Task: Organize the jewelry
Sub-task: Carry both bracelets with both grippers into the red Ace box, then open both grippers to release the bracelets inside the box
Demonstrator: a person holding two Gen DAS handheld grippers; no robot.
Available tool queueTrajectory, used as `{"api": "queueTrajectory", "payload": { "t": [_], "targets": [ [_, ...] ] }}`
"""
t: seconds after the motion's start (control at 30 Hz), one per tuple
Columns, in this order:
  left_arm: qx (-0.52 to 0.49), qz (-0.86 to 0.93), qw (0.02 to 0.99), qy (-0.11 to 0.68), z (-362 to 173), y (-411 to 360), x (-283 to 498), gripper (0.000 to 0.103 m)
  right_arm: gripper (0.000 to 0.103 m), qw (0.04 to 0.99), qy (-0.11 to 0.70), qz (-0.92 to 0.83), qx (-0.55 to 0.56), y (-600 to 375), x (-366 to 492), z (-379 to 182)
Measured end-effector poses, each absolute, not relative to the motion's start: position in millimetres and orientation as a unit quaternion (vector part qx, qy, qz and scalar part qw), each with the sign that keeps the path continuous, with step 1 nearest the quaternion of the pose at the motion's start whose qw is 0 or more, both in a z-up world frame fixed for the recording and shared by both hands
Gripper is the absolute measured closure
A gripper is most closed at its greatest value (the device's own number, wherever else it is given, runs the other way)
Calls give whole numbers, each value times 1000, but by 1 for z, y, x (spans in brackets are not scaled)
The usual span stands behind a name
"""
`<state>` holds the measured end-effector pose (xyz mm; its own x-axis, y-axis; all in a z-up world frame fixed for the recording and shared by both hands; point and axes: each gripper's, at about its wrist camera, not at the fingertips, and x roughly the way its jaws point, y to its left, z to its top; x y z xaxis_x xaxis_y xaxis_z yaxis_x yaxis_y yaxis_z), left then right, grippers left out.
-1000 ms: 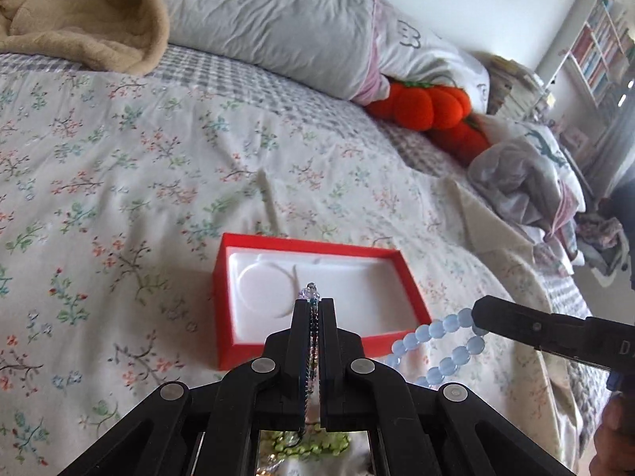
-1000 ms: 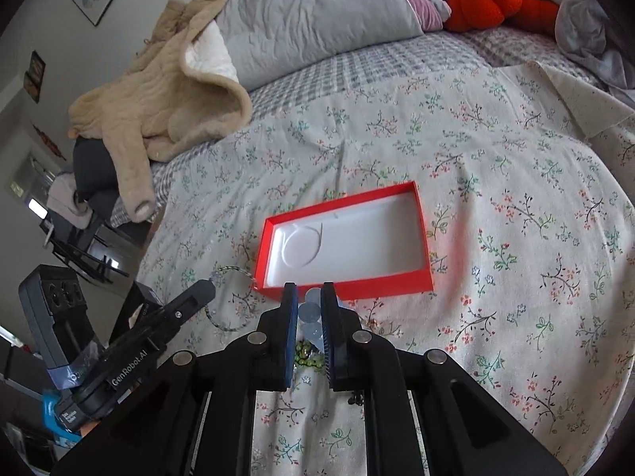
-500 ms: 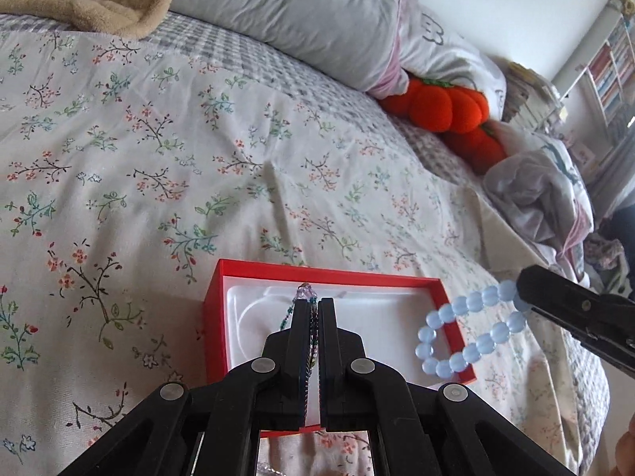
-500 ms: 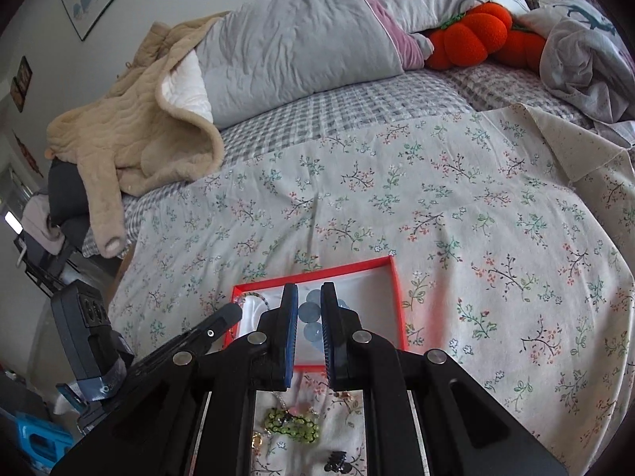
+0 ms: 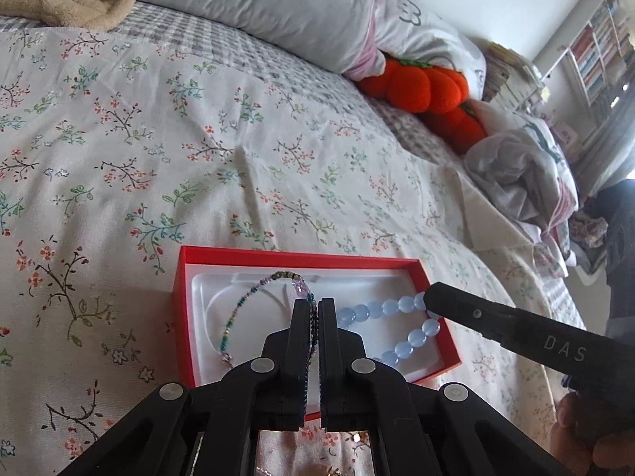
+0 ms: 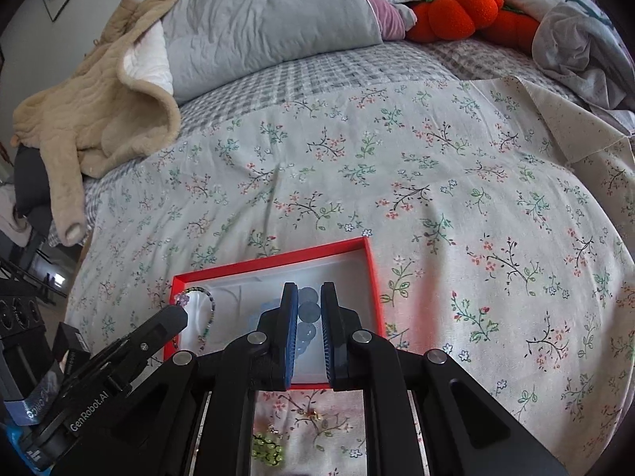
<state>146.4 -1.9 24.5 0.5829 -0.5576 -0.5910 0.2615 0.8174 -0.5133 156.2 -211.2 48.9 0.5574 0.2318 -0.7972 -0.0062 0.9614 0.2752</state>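
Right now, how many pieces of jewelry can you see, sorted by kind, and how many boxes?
Bead bracelets held over the box: 2, the thin multicoloured bracelet and the pale blue bead bracelet.
Loose pieces on the bedspread: 2, the green bead piece and a small gold piece.
Boxes: 1, the red box.
Total: 5.

Both bracelets, the thin beaded bracelet [image 5: 254, 305] and blue bead bracelet [image 5: 397, 317], now hang inside the red box [image 5: 301, 256].
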Motion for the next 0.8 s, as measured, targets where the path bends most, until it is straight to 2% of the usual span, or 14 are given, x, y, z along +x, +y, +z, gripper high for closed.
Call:
{"api": "queueTrajectory", "payload": {
  "t": [0.1,0.13,0.17,0.23,0.3,0.4,0.47,0.57,0.6,0.8],
  "targets": [
    [-159,-221,876,397,25,-8,144,100,89,869,473,75,128,-217,153,49],
    [-153,-218,878,399,26,-9,143,87,87,867,476,77,126,-218,152,50],
    [-148,-212,880,398,28,-10,141,71,82,866,478,78,124,-219,150,51],
    [-146,-201,885,393,32,-6,137,55,71,867,478,78,119,-221,146,56],
    [-145,-192,886,395,36,-1,132,51,63,867,478,79,114,-224,139,60],
    [-124,-175,890,403,42,6,124,46,62,864,486,79,103,-226,130,63],
    [-112,-164,892,407,43,11,117,30,60,860,495,79,94,-227,122,61],
    [-92,-142,894,414,40,23,104,16,46,852,512,77,74,-225,108,53],
    [-85,-134,895,416,39,26,100,14,43,847,522,76,67,-224,102,48],
    [-89,-60,888,446,17,53,76,7,43,812,573,96,59,-208,80,23]
  ]
}}
